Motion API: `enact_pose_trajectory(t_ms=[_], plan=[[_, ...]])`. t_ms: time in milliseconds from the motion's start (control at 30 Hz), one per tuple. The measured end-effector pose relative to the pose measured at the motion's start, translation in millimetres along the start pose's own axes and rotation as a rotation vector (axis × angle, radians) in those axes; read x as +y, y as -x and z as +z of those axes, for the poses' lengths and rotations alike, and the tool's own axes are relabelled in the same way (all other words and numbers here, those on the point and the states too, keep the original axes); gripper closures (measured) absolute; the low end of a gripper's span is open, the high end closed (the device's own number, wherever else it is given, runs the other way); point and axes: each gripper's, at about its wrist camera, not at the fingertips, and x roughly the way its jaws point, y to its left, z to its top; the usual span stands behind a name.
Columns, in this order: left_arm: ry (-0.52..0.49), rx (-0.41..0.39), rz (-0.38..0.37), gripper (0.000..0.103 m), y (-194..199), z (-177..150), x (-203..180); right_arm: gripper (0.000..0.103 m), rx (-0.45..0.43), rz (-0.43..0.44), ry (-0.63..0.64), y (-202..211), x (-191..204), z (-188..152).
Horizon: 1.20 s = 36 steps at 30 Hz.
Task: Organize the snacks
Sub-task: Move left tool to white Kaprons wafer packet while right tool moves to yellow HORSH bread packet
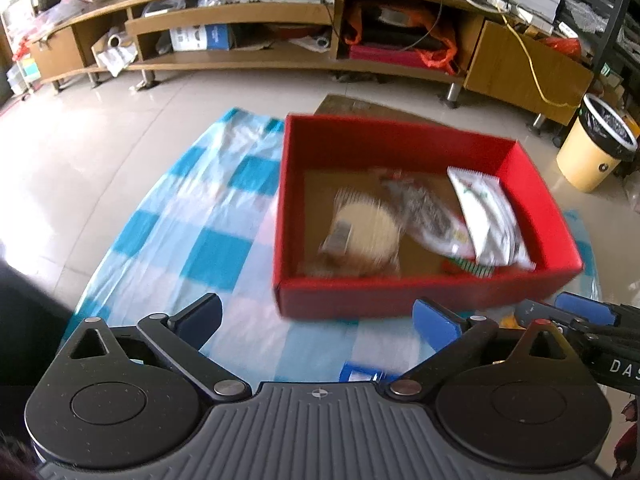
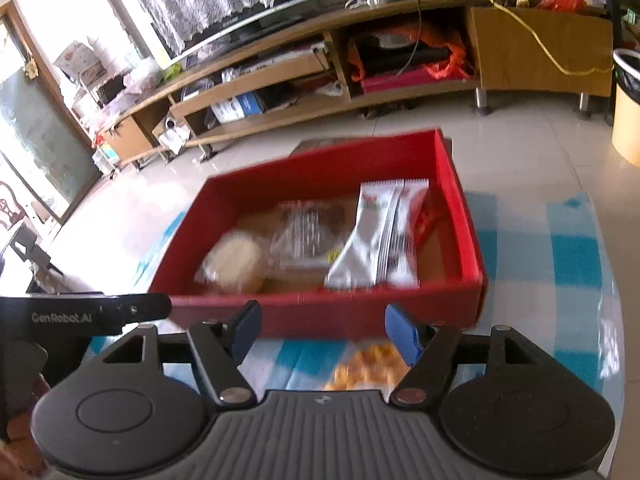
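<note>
A red box [image 1: 400,300] [image 2: 320,314] sits on a blue-and-white checked cloth [image 1: 208,248] [image 2: 576,264]. Inside lie a round beige pastry pack [image 1: 366,232] [image 2: 236,260], a clear-wrapped dark snack [image 1: 424,204] [image 2: 308,232] and a silver-white sachet [image 1: 486,216] [image 2: 372,240]. My left gripper [image 1: 320,320] is open and empty, in front of the box's near wall. My right gripper [image 2: 322,332] is open and empty, just before the near wall, above a pack of orange-yellow snacks [image 2: 368,368] on the cloth. A blue-white packet [image 1: 360,374] lies under the left gripper.
A long wooden TV cabinet [image 1: 280,12] [image 2: 400,92] with cluttered shelves stands behind on the tiled floor. A cream waste bin [image 1: 596,144] [image 2: 628,108] stands at the right. The right gripper's blue pad [image 1: 580,308] shows at the left view's right edge.
</note>
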Motion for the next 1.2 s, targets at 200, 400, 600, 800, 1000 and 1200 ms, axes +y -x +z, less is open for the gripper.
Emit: enact_pose_trajectory(t_ms=[200,400,600,800,1000,1200], plan=[[0.003,0.036,0.015,0.0,4.0,-23.0,12.0,0.034,0.043,0.006,0.017,5.1,5.7,-24.0],[0.027,0.062,0.023,0.0,7.9,-39.1,24.6,0.03,0.04,0.017,0.02,14.3,9.5,-36.1],[0.008,0.106,0.024,0.0,10.8,-62.5,26.6,0.03,0.042,0.019,0.023,22.6,13.0,-47.2],[0.01,0.19,0.012,0.0,8.0,-92.0,29.5,0.03,0.06,0.025,0.031,28.8,16.9,-56.7],[0.008,0.24,0.044,0.0,1.1,-116.0,29.6,0.03,0.072,0.025,0.033,34.7,15.8,-64.9],[0.011,0.276,0.072,0.0,-13.2,-126.4,27.0,0.03,0.081,0.019,0.001,42.9,4.3,-70.2]])
